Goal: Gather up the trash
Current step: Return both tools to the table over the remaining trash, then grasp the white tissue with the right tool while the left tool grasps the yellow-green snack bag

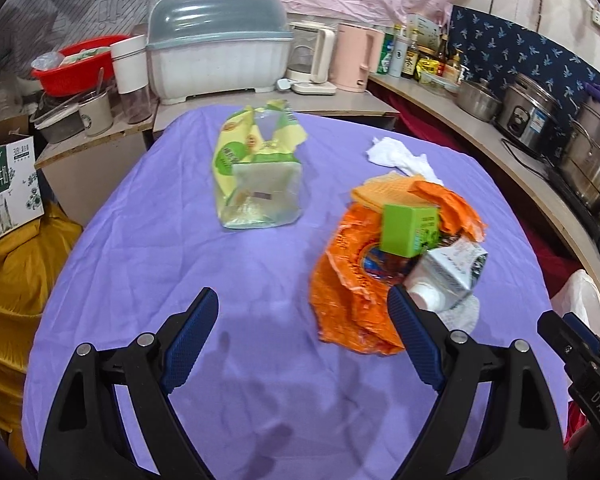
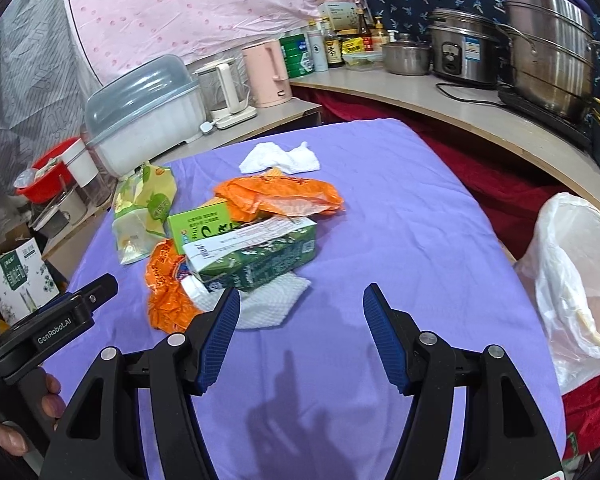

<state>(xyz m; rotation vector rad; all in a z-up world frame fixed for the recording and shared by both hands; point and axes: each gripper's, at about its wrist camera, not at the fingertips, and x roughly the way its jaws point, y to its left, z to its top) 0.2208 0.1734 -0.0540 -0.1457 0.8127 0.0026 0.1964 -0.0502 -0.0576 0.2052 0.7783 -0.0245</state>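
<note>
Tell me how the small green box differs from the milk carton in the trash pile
The small green box is bright lime green with a squared shape; the milk carton is dark green and white, longer, and has a white cap. The box sits farther back against the orange wrapper; the carton lies on its side nearer the grippers, partly over a white napkin. Both are printed cartons resting in the same pile.

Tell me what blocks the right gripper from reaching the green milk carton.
Nothing visible does. The right gripper is open and empty over bare purple cloth. The green milk carton lies ahead, left of its line, on top of a white paper towel and an orange plastic bag, its upper face uncovered.
</note>
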